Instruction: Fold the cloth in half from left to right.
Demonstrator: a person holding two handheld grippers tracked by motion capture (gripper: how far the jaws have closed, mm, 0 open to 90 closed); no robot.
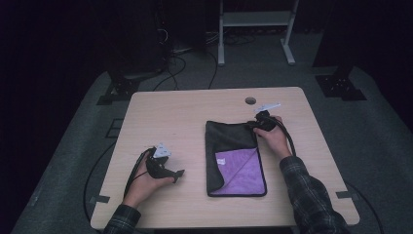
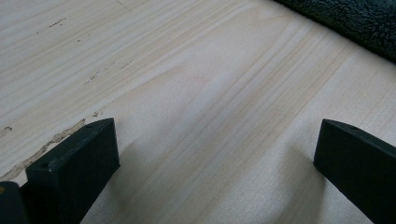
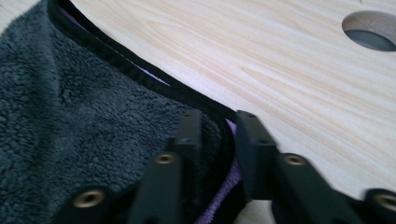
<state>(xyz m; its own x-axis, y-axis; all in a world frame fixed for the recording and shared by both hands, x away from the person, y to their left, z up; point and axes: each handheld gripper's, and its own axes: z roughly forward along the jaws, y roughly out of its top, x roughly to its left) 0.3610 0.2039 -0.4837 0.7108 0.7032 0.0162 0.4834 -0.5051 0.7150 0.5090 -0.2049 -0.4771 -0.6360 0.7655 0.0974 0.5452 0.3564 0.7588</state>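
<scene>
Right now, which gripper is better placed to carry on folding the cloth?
The right gripper: its jaws are nearly closed over the far right corner hem of the cloth. The left gripper sits open on bare table, apart from the cloth.

My surroundings: 1 pale wood table (image 1: pixel 160 112), grey carpet floor (image 1: pixel 380 141), white metal frame (image 1: pixel 255 19), dark unlit room.

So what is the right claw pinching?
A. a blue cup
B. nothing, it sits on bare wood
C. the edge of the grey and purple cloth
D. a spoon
C: in the right gripper view the right claw has its two black jaws closed over the black-trimmed corner edge of the cloth, grey on top with purple underneath.
</scene>
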